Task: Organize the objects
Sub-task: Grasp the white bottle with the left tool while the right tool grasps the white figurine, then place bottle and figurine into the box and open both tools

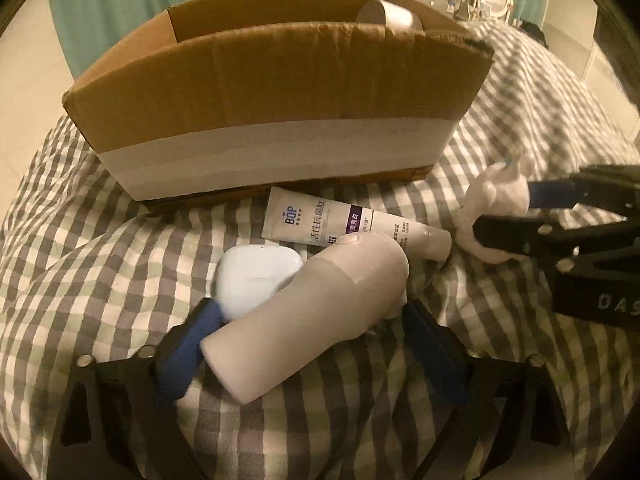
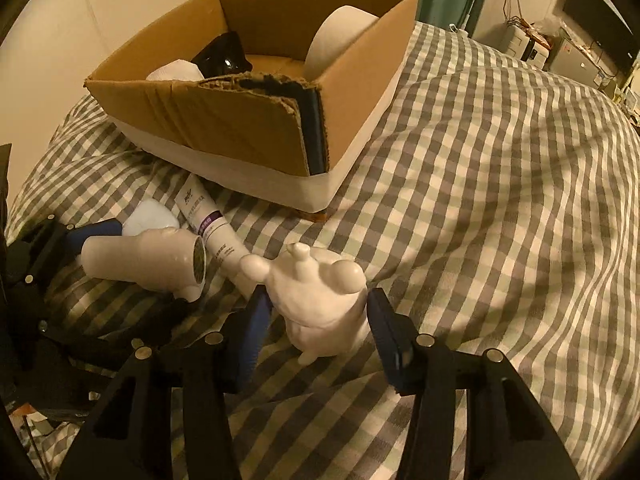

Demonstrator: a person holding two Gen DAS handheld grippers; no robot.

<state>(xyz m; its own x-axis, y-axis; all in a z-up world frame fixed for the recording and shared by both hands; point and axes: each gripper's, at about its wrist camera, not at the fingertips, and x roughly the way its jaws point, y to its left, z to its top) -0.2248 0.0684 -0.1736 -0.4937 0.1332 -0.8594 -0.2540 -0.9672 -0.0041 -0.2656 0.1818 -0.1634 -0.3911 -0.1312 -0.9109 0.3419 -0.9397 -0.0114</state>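
Note:
A white hair dryer (image 1: 312,316) lies on the checked bedspread between the fingers of my left gripper (image 1: 308,344), which is open around it; it also shows in the right wrist view (image 2: 148,260). A white earbud case (image 1: 256,280) and a white toothpaste tube (image 1: 352,224) lie beside it. My right gripper (image 2: 316,320) is open around a white figurine (image 2: 320,304), also seen in the left wrist view (image 1: 496,208). An open cardboard box (image 2: 256,128) stands behind on the bed.
The box (image 1: 280,92) holds a roll of white tape (image 2: 340,40), a black object (image 2: 224,56) and a white item (image 2: 176,70). Checked bedspread (image 2: 500,184) spreads to the right. Green curtains and room furniture stand behind.

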